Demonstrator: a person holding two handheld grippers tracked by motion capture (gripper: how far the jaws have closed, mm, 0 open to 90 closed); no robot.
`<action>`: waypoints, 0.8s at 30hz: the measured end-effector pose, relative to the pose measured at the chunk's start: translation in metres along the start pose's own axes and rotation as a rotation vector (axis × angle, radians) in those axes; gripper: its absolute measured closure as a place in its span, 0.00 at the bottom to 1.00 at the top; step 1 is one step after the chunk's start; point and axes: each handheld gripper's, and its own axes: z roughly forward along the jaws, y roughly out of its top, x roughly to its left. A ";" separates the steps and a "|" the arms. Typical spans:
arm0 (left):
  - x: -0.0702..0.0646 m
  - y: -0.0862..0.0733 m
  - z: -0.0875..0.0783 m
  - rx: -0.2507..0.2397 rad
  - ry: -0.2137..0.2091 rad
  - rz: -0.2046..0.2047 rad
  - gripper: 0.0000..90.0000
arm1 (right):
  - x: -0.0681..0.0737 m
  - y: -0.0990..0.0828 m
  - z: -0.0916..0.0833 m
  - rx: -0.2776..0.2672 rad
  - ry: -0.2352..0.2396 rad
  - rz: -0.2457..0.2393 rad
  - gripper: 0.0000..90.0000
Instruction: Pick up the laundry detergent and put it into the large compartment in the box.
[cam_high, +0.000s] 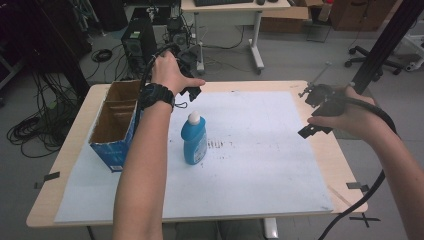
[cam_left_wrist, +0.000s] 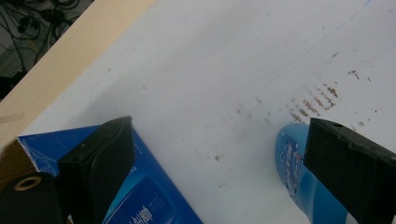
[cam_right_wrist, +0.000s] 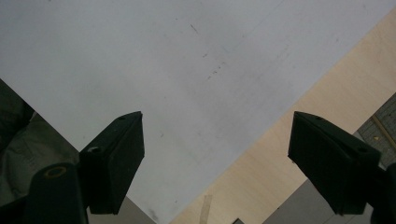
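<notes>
From the high view, the blue dish-soap bottle (cam_high: 194, 139) stands upright on the white sheet (cam_high: 260, 150), just beside the open cardboard box (cam_high: 116, 125); the left gripper (cam_high: 191, 91) hangs just behind and above it, the right gripper (cam_high: 314, 116) well apart.

In the left gripper view, the jaws gape wide, empty; the bottle sits behind the right-hand jaw, the box behind the other.

In the right gripper view, the jaws stand wide over bare sheet and table (cam_right_wrist: 299, 102) edge.

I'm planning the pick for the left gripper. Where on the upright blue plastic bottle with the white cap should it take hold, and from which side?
Probably the body of the blue plastic bottle just below the white cap, coming down from above. It stands upright and free on the white sheet, and the open left gripper already looks down on it.
</notes>
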 end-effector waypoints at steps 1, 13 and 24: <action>0.000 0.000 0.000 0.000 0.001 0.002 0.10 | 0.000 0.000 0.000 0.002 -0.002 0.002 0.20; -0.002 0.000 -0.003 -0.010 0.001 -0.009 0.10 | -0.004 -0.005 0.002 0.005 0.000 0.016 0.20; -0.008 0.000 -0.010 -0.028 -0.005 -0.033 0.09 | -0.007 -0.006 0.002 0.002 0.001 0.018 0.20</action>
